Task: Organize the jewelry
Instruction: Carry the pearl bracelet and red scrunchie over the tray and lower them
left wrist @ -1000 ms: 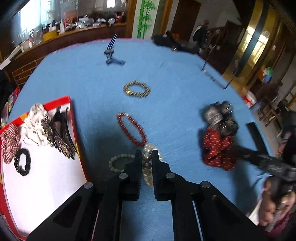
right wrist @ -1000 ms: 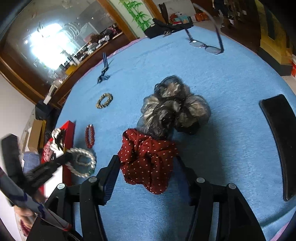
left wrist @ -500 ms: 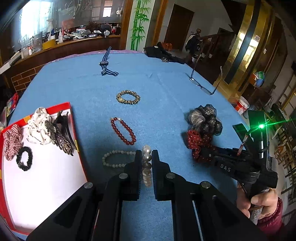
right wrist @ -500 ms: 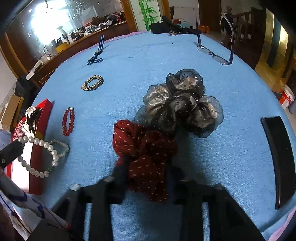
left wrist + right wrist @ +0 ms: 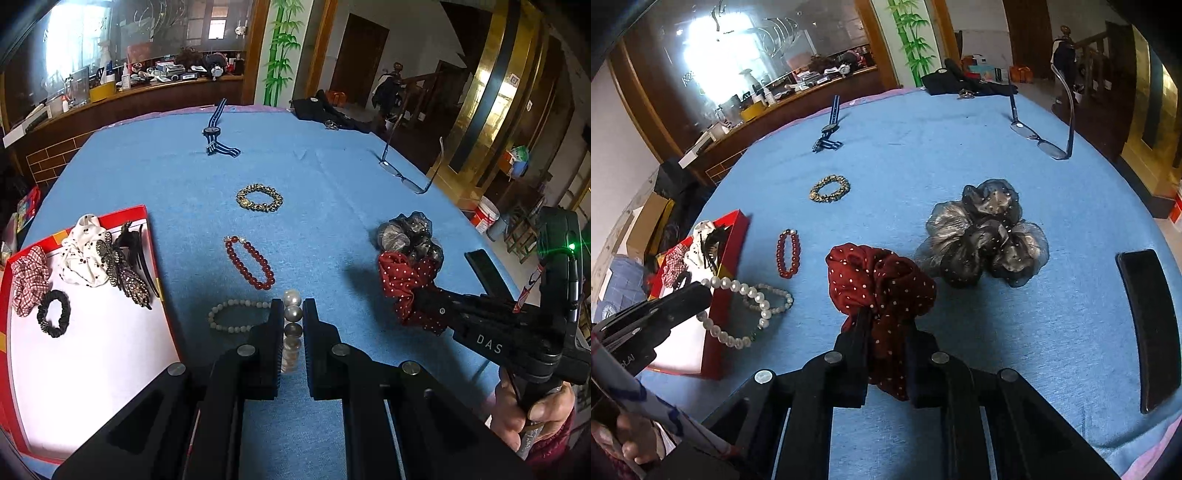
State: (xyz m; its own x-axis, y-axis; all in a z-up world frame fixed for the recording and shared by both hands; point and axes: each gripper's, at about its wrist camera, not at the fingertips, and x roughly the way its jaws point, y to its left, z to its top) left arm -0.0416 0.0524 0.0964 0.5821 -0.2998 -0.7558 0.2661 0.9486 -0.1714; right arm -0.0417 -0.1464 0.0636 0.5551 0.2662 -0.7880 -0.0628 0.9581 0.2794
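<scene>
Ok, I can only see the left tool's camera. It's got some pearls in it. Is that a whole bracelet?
Observer: Yes. The right camera shows the pearl bracelet as a full loop hanging from the left tool. In that picture it hangs in front of the red tray.
Operator: And is the other tool really holding the spotty red one?
Observer: Yes. The right tool has just been closing. Its own camera shows both fingers pinching the lower end of the red hair tie, with most of the tie bunched up above them.
</scene>
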